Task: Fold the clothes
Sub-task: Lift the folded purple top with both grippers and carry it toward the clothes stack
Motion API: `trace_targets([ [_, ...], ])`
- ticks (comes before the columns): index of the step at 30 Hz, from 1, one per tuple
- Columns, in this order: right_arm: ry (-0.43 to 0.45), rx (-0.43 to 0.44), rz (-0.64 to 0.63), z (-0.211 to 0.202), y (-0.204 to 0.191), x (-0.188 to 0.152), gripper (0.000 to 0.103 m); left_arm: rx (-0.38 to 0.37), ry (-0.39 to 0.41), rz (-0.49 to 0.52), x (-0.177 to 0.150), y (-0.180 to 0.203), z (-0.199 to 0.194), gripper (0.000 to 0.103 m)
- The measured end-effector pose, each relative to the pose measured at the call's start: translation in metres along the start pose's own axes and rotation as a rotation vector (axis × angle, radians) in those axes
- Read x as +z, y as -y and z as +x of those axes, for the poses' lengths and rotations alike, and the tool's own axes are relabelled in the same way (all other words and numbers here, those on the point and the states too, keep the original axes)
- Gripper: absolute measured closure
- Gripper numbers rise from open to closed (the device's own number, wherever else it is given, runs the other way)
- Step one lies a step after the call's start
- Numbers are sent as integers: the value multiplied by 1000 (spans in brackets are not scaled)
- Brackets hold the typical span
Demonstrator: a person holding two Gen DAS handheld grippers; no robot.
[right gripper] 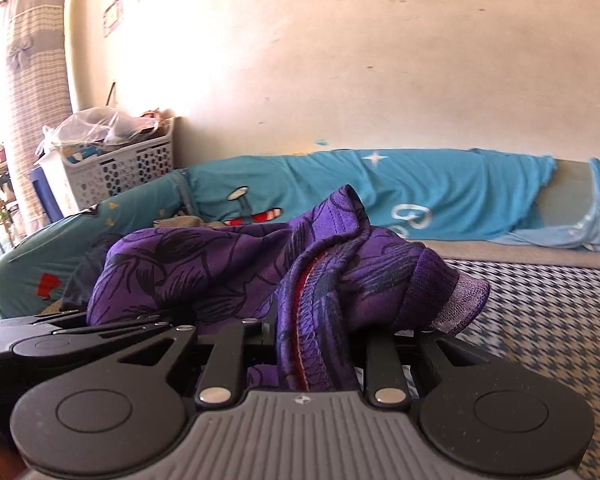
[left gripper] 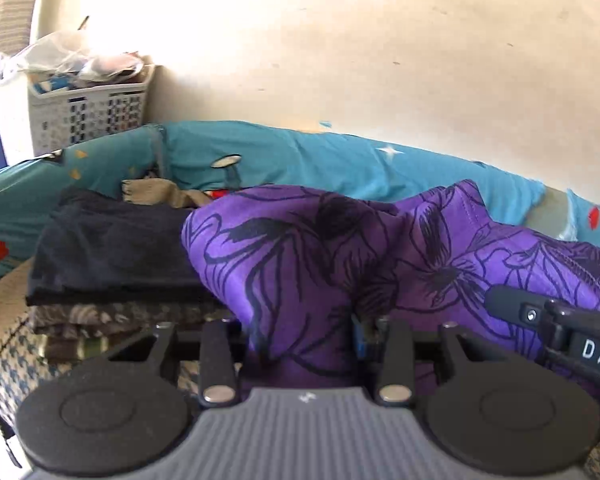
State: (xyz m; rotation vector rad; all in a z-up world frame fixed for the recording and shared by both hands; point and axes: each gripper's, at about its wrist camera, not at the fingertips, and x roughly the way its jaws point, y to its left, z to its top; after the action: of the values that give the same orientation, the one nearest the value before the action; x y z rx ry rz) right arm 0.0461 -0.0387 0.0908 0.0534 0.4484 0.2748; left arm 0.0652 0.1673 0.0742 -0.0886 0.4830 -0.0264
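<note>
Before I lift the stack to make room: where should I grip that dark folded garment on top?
Take the dark folded garment by its near folded edge, coming in level from the front. That edge runs straight and overhangs the patterned pile beneath; its right side is buried under the purple floral garment.

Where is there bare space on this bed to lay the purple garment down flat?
The checked bedcover lies bare on the right, bordered by the blue sheet along the wall. The left is crowded: a stack of folded clothes sits there, with the laundry basket behind. Both grippers are shut on the purple garment.
</note>
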Motion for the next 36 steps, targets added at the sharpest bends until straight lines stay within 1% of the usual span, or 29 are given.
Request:
trace_targets([
  [5,6,58,-34,26,-31,19,82,74,39,-20,24,-36,2,67],
  [11,31,152,-46,58,-86,47,82,199,88,-26,64,-84,4,67],
  [17,66,238,-23,98,-140,78,82,289,82,-85,108,-145,19,67],
  [20,69,268,-27,116,-162,88,82,319,85,-87,121,-166,31,67],
  [23,70,292,-31,136,-177,96,82,335,84,-104,128,-181,43,67],
  [27,62,308,-13,160,-184,103,82,346,75,-125,132,-191,58,67],
  [31,52,307,3,184,-185,107,82,344,64,-111,132,-195,81,67],
  [36,24,303,51,211,-176,101,82,346,22,-95,126,-197,111,67],
])
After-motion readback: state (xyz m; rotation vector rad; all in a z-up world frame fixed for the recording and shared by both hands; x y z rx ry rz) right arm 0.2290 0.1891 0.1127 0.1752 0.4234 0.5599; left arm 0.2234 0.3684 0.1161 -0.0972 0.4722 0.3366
